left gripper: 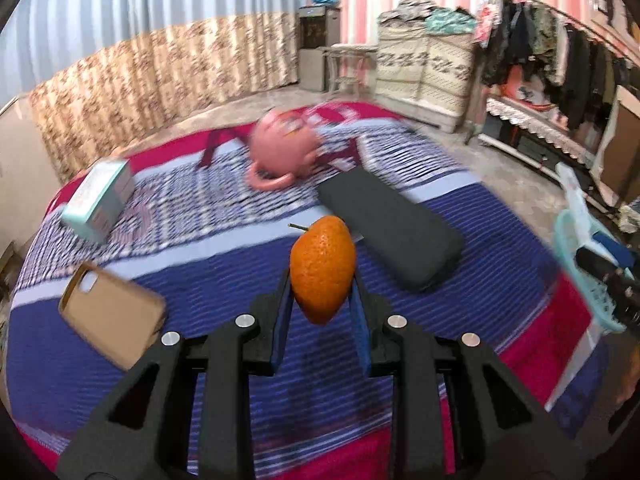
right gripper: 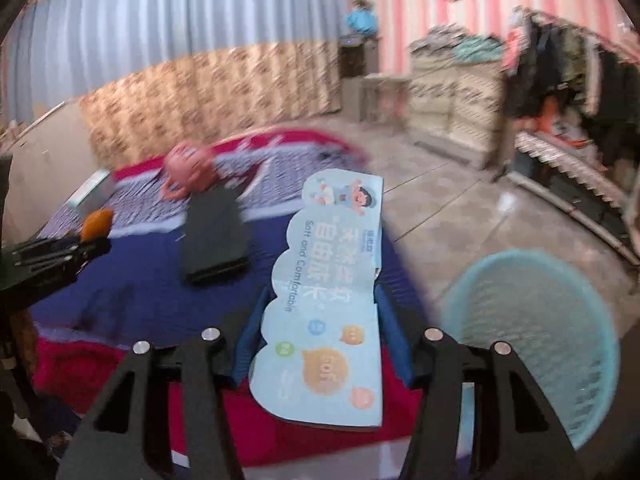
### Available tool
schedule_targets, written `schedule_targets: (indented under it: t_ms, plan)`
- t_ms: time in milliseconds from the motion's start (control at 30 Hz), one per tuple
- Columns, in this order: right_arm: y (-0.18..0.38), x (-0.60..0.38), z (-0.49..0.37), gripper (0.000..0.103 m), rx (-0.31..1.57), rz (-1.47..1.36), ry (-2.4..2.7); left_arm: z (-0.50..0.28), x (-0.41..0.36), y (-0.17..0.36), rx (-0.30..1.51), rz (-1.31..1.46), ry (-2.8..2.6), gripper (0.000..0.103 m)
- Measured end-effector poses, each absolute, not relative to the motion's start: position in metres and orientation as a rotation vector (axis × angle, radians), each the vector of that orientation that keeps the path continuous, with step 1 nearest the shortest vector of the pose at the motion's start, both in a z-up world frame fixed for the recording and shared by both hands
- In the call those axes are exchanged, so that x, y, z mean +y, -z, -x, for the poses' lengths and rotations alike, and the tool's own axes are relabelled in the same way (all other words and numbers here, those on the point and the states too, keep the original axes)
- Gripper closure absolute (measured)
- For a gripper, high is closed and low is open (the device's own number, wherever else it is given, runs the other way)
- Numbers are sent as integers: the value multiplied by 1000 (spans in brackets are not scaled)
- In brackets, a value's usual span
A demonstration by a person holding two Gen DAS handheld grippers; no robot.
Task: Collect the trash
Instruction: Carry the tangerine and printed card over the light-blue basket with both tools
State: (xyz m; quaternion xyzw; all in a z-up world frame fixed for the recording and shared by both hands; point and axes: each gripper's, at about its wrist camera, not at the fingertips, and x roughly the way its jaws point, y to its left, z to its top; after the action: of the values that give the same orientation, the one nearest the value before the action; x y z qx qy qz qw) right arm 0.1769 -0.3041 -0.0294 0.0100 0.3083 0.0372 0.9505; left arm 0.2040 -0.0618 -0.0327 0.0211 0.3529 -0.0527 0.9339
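Left gripper [left gripper: 322, 300]: I have its blue pads clamped on the small stemmed orange fruit [left gripper: 322, 268], held above the striped bedspread [left gripper: 200, 264].
Right gripper [right gripper: 320, 320]: the pale blue scalloped cardboard package label [right gripper: 328, 300] stands between jaws that are set apart; I cannot tell whether they still press it.
Basket: the turquoise plastic mesh basket [right gripper: 532, 344] sits on the floor, just right of the right gripper.
Long axis: the label runs away along the fingers.
Nearer hand: the right, I judge; the basket lies far right of the fruit.

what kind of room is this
Most likely a bedroom in a home: a bed with a striped blanket, a rack of hanging clothes, and curtains along the wall.
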Motion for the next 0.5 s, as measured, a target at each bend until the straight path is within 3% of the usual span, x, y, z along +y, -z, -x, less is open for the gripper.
schedule_targets:
  t_ms: [500]
  plan:
    - [11, -474, -130, 49, 560, -102, 275, -204, -279, -28, 580, -68, 474, 77]
